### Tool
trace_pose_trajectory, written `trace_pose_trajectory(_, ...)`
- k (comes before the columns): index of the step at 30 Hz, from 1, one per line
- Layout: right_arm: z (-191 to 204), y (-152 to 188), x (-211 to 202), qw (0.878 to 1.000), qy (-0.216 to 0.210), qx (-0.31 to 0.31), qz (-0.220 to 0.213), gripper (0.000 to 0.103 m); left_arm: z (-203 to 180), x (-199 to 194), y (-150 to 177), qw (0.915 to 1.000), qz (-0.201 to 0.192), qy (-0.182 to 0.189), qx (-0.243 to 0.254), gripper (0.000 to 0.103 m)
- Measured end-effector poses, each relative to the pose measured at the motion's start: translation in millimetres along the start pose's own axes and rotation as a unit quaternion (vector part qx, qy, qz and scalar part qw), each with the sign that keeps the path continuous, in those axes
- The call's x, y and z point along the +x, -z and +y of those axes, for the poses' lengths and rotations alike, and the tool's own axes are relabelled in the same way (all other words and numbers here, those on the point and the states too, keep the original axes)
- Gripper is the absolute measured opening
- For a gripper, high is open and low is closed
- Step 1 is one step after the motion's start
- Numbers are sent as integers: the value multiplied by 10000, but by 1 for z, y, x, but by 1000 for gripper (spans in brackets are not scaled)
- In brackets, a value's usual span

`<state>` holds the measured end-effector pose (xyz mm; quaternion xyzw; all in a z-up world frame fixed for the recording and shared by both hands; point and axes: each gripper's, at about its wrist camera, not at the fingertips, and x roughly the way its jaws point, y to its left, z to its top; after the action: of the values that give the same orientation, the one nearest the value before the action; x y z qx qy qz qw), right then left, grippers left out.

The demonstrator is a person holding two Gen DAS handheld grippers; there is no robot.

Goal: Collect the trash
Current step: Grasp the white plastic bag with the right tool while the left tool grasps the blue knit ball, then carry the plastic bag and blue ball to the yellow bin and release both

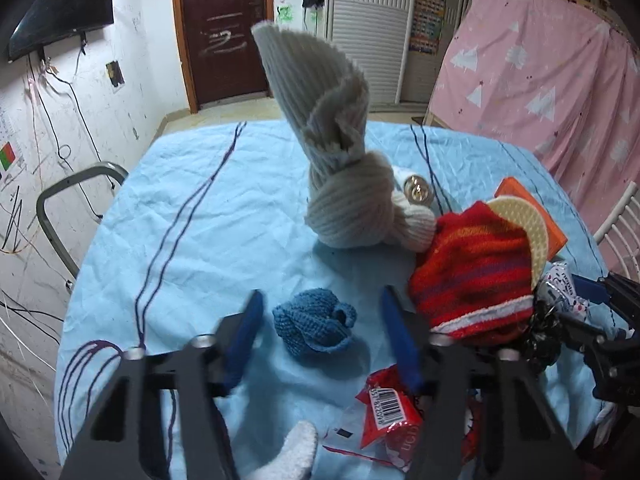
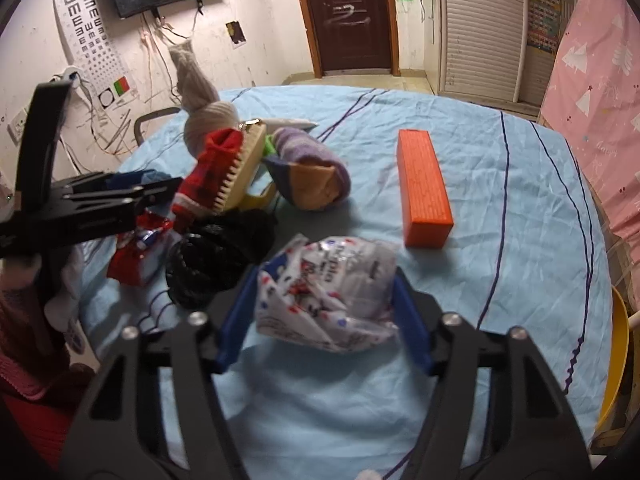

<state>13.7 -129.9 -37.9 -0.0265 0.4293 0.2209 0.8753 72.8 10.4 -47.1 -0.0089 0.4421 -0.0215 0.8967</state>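
Trash sits near the table's point(image 2: 500, 208) front edge: the right gripper point(image 2: 326, 304) clamps a crumpled white wrapper point(image 2: 328, 292) to lift it, while the left gripper point(image 1: 320, 332) hangs open above a red wrapper point(image 1: 390, 416), likely next.

My right tool point(image 2: 326, 304) pinches a crumpled white wrapper point(image 2: 326, 288) dotted red and blue, clear of the table. A crinkled red wrapper point(image 1: 390, 412), barcode up, lies on the table at my left view's five o'clock.
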Motion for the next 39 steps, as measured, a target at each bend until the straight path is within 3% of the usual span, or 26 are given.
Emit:
trace_pose_trajectory(5, -1, 2, -5, 9999, 8, 26, -117, 51, -2, 1, 1, 10000, 27, -12, -64, 22)
trace_pose_trajectory(7, -2, 2, -10, 9997, -25, 67, -223, 51, -2, 0, 2, 9999, 27, 19, -97, 20)
trace_pose_trajectory(19, -29, -3, -52, 9953, -25, 364, -898, 51, -19, -50, -19, 9982, -594, 100, 11, 20)
trace_pose_trajectory(29, -77, 9, -96, 9855, 382, 827, -1431, 51, -82, -84, -47, 9917, -1044, 563, 487, 20)
trace_pose_trajectory(39, -123, 33, -131, 9740, 811, 1213, -1733, 51, -154, -92, -57, 9822, -1148, 1025, 1076, 20)
